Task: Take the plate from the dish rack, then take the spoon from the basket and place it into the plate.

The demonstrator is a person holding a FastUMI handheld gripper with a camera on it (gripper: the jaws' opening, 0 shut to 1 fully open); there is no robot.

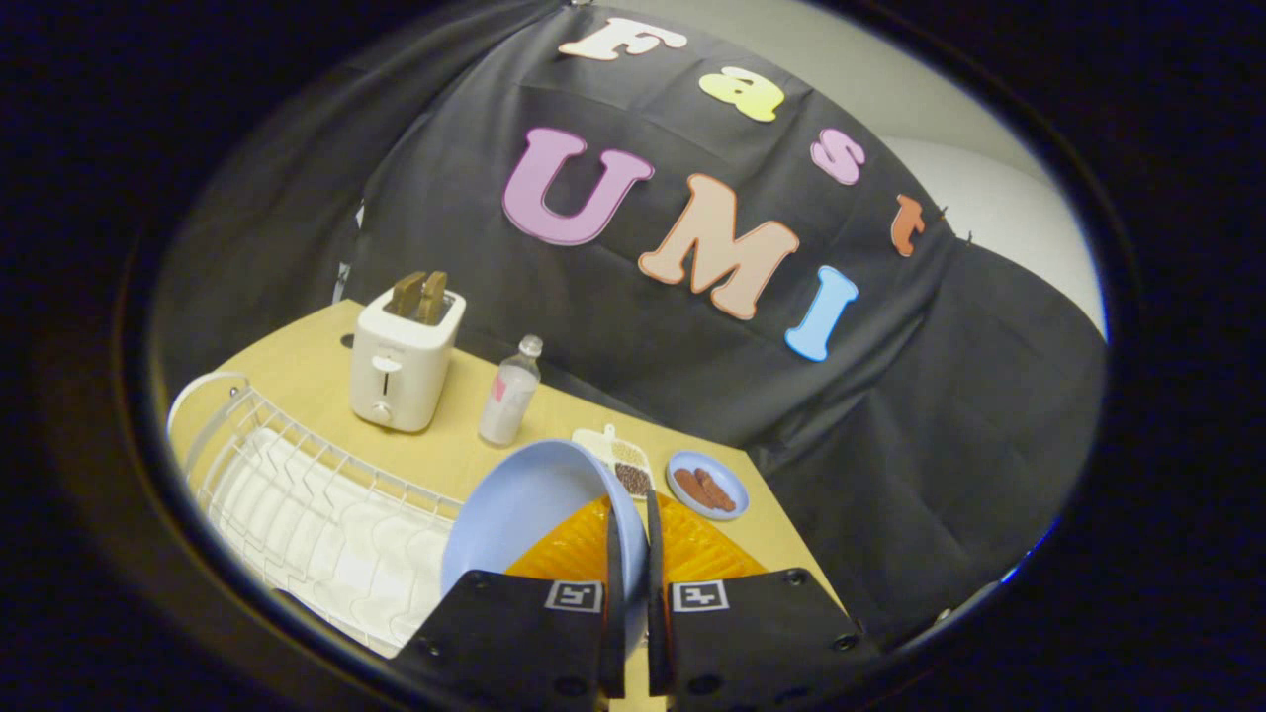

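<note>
Plate [529, 504] rides up on edge, its rim pinched between the nearly closed fingers of the tool [633, 593], lifted clear above the rack [297, 494] and in front of the orange basket [692, 554]. Good form here means a firm pinch while it tips flat and goes down gently on bare counter [455, 445], short of the toaster [406, 361] and bottle [509, 391].

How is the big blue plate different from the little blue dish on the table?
The big blue plate is held on edge, its rim pinched between the gripper's fingers; the little blue dish lies flat on the table beyond them. The plate is empty; the dish holds brown pieces of food. The plate looks much larger. Both are round and light blue.
</note>
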